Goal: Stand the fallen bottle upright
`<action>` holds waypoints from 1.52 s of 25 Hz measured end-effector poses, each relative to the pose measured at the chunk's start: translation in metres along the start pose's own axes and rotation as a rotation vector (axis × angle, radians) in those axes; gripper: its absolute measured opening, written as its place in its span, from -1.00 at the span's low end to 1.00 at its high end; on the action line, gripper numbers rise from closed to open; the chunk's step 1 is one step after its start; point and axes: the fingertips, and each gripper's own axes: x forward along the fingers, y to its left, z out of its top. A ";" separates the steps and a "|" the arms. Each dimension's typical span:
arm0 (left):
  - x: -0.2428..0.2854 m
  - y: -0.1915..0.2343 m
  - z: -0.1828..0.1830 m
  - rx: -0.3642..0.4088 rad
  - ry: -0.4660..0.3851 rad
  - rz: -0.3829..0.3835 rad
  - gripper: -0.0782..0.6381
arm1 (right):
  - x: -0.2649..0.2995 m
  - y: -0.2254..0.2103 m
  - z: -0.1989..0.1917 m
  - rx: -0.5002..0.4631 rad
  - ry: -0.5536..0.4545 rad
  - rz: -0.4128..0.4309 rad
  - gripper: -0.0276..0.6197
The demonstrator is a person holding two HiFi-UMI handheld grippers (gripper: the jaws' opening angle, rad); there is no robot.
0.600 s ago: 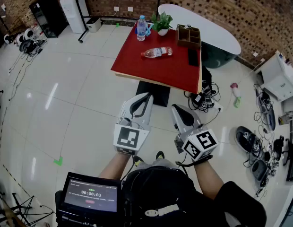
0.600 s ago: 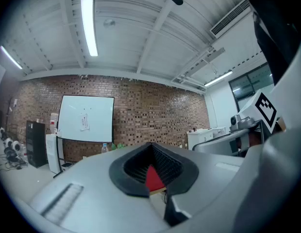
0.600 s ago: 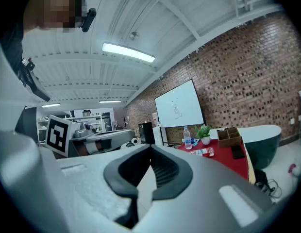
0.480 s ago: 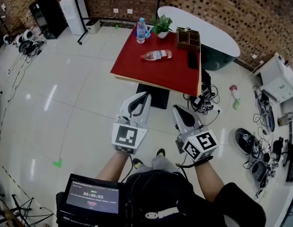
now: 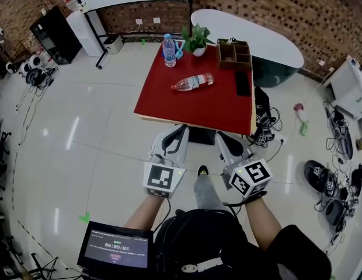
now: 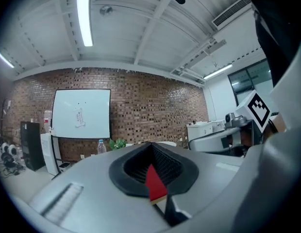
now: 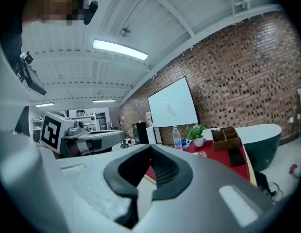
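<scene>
While the fallen bottle lies on its side near the middle of the red table, both tools hang well short of the near edge. The left gripper and right gripper are each closed on nothing. The approach probably comes first. One should open early, clasp the body squarely, and pivot it up away from the standing bottle at the far left.

You've got clear, shiny plastic on the fallen bottle, a smooth matt red tabletop, a wooden box far right, glossy floor tiles.
</scene>
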 end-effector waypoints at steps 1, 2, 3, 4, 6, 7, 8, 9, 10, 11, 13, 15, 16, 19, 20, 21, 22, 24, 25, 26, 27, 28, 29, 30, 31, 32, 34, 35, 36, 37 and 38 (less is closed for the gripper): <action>0.016 0.008 -0.003 0.011 0.005 0.007 -0.76 | 0.015 -0.014 0.005 0.003 -0.008 0.014 -0.91; 0.032 0.016 -0.004 0.014 0.009 0.017 -0.76 | 0.029 -0.027 0.009 0.003 -0.010 0.033 -0.91; 0.046 0.024 -0.005 0.009 0.015 0.029 -0.76 | 0.042 -0.040 0.014 -0.004 -0.004 0.060 -0.91; 0.058 0.031 -0.005 0.002 0.023 0.042 -0.76 | 0.054 -0.051 0.018 -0.018 0.008 0.092 -0.91; 0.081 0.048 -0.005 0.011 0.048 0.073 -0.76 | 0.081 -0.070 0.029 -0.077 0.033 0.160 -0.90; 0.093 0.056 -0.005 0.017 0.060 0.087 -0.76 | 0.094 -0.078 0.034 -0.123 0.047 0.194 -0.88; 0.105 0.064 -0.005 0.019 0.069 0.099 -0.76 | 0.109 -0.086 0.039 -0.183 0.065 0.229 -0.75; 0.117 0.070 -0.004 0.018 0.077 0.109 -0.76 | 0.124 -0.093 0.042 -0.260 0.094 0.264 -0.60; 0.128 0.076 -0.005 0.020 0.082 0.117 -0.76 | 0.140 -0.099 0.043 -0.355 0.134 0.299 -0.45; 0.136 0.081 -0.007 0.026 0.088 0.124 -0.76 | 0.157 -0.104 0.042 -0.465 0.182 0.332 -0.32; 0.147 0.091 -0.010 0.039 0.102 0.140 -0.76 | 0.192 -0.110 0.032 -0.708 0.294 0.387 -0.19; 0.152 0.103 -0.015 0.036 0.112 0.157 -0.76 | 0.226 -0.114 0.007 -0.931 0.418 0.433 -0.13; 0.153 0.109 -0.018 0.029 0.116 0.165 -0.76 | 0.242 -0.116 -0.011 -1.023 0.482 0.463 -0.12; 0.152 0.129 -0.030 0.000 0.128 0.186 -0.76 | 0.289 -0.121 -0.081 -1.223 0.668 0.555 -0.10; 0.150 0.136 -0.034 -0.013 0.130 0.191 -0.76 | 0.305 -0.124 -0.105 -1.285 0.727 0.577 -0.10; 0.148 0.143 -0.037 -0.025 0.129 0.196 -0.76 | 0.320 -0.128 -0.127 -1.347 0.787 0.594 -0.10; 0.146 0.151 -0.040 -0.037 0.126 0.199 -0.76 | 0.333 -0.132 -0.147 -1.406 0.852 0.605 -0.10; 0.140 0.166 -0.044 -0.057 0.121 0.201 -0.76 | 0.353 -0.140 -0.180 -1.499 0.991 0.608 -0.10; 0.137 0.172 -0.045 -0.063 0.120 0.200 -0.76 | 0.359 -0.144 -0.194 -1.532 1.051 0.601 -0.10; 0.133 0.178 -0.047 -0.067 0.121 0.198 -0.76 | 0.364 -0.148 -0.207 -1.561 1.092 0.592 -0.10; 0.129 0.183 -0.049 -0.073 0.121 0.197 -0.76 | 0.367 -0.149 -0.214 -1.582 1.115 0.586 -0.10; 0.127 0.188 -0.050 -0.080 0.118 0.197 -0.76 | 0.369 -0.147 -0.217 -1.588 1.125 0.584 -0.10; 0.127 0.194 -0.049 -0.086 0.111 0.196 -0.76 | 0.372 -0.145 -0.215 -1.576 1.127 0.588 -0.10; 0.127 0.200 -0.048 -0.090 0.103 0.193 -0.76 | 0.374 -0.142 -0.210 -1.542 1.119 0.594 -0.10; 0.128 0.203 -0.047 -0.092 0.097 0.190 -0.76 | 0.376 -0.140 -0.202 -1.485 1.099 0.594 -0.11; 0.129 0.205 -0.046 -0.092 0.092 0.186 -0.76 | 0.378 -0.139 -0.192 -1.407 1.064 0.587 -0.11; 0.134 0.207 -0.040 -0.089 0.079 0.177 -0.76 | 0.384 -0.137 -0.159 -1.209 0.957 0.548 -0.11; 0.137 0.207 -0.036 -0.085 0.071 0.170 -0.76 | 0.385 -0.136 -0.136 -1.100 0.895 0.517 -0.11; 0.140 0.207 -0.032 -0.082 0.064 0.163 -0.76 | 0.384 -0.136 -0.111 -0.992 0.830 0.482 -0.11; 0.143 0.205 -0.028 -0.078 0.057 0.154 -0.76 | 0.382 -0.138 -0.087 -0.888 0.761 0.446 -0.11; 0.147 0.203 -0.024 -0.072 0.051 0.144 -0.76 | 0.379 -0.142 -0.065 -0.794 0.692 0.410 -0.11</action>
